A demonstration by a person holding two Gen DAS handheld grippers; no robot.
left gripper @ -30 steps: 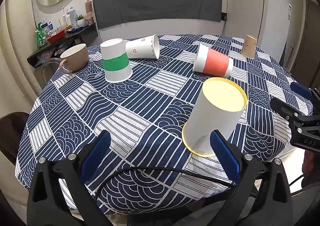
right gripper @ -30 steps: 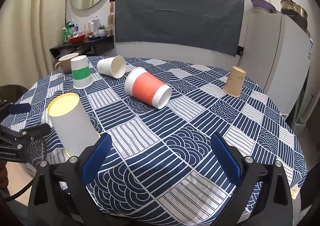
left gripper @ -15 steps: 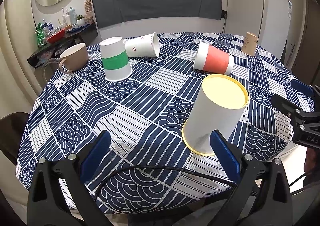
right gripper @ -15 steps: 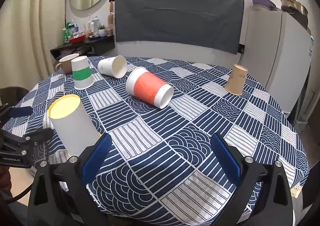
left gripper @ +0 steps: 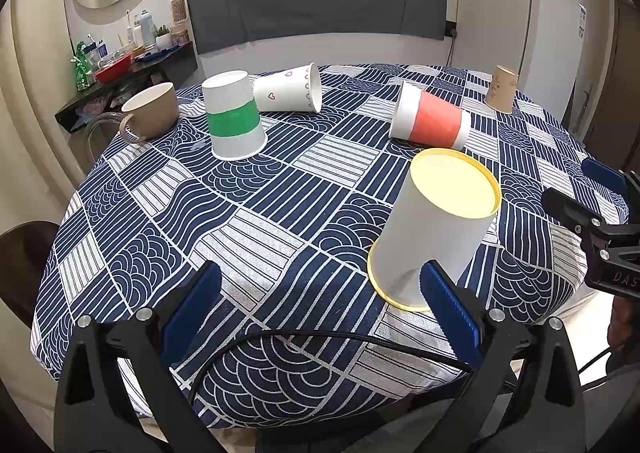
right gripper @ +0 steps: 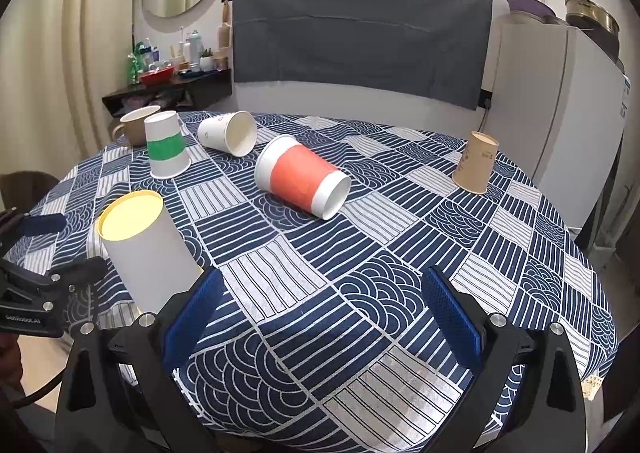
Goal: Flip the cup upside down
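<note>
A white cup with yellow rims (left gripper: 434,225) stands upside down near the table's front edge; it also shows in the right wrist view (right gripper: 144,249). An orange-banded cup (left gripper: 434,119) (right gripper: 302,177) and a white cup with hearts (left gripper: 290,89) (right gripper: 230,133) lie on their sides. A green-banded cup (left gripper: 234,121) (right gripper: 165,151) and a brown paper cup (left gripper: 501,89) (right gripper: 477,163) stand upside down. My left gripper (left gripper: 320,313) is open and empty, just short of the yellow cup. My right gripper (right gripper: 320,317) is open and empty over the front edge.
A brown ceramic mug (left gripper: 150,113) stands upright at the far left. The round table (left gripper: 260,213) has a blue patterned cloth. A black cable (left gripper: 320,337) runs along the near edge. A shelf with bottles (left gripper: 120,65) and a white fridge (left gripper: 520,33) stand behind.
Both grippers have drawn back and risen slightly from the table. The cups have not moved. Both stay open.
</note>
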